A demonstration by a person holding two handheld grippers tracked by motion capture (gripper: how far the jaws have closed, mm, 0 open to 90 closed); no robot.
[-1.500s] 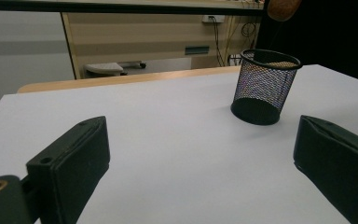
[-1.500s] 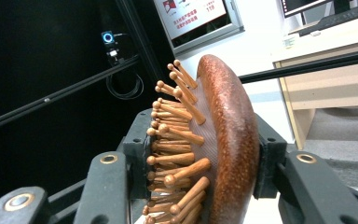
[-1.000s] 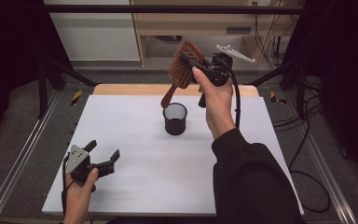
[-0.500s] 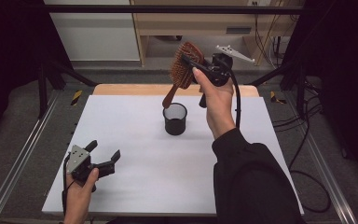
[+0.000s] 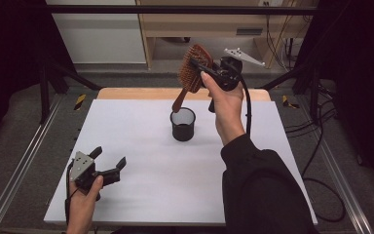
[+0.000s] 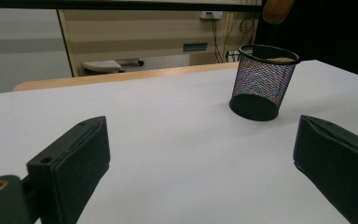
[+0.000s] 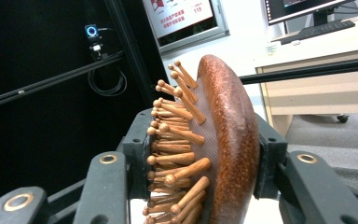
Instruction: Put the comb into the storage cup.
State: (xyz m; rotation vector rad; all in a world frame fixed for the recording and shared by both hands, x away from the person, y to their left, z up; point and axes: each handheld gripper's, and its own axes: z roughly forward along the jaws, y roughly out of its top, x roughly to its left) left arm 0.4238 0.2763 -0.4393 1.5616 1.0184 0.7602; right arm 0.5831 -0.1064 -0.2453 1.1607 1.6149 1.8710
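almost nothing is changing since a second ago: our right claw point(image 5: 198, 68) is still holding the hairbrush point(image 5: 193, 72) up at about the same spot, our left claw point(image 5: 108, 163) is still idling at the near-left of the table point(image 5: 126, 126).

right claw is clamping the brush head between its jaws. in the right gripper view the wooden pins point(image 7: 177, 140) are facing one jaw and the brown back point(image 7: 230, 140) is pressing on the other. in the high view the handle is pointing down and to the left, its tip looking close to the rim of the mesh cup point(image 5: 182, 124), though we're not able to tell the gap.

left claw is sitting wide open, gripping nothing, low over the table.

we're guessing the step is dropping the brush handle-first into the cup. next move, as we're reading it: lining the handle tip over the opening, swinging the brush more upright, lowering, then releasing. the cup is light mesh and could tip if the handle is catching the rim.

cup is looking empty in the left gripper view point(image 6: 264, 81); we're seeing through the mesh and nothing is standing in it.
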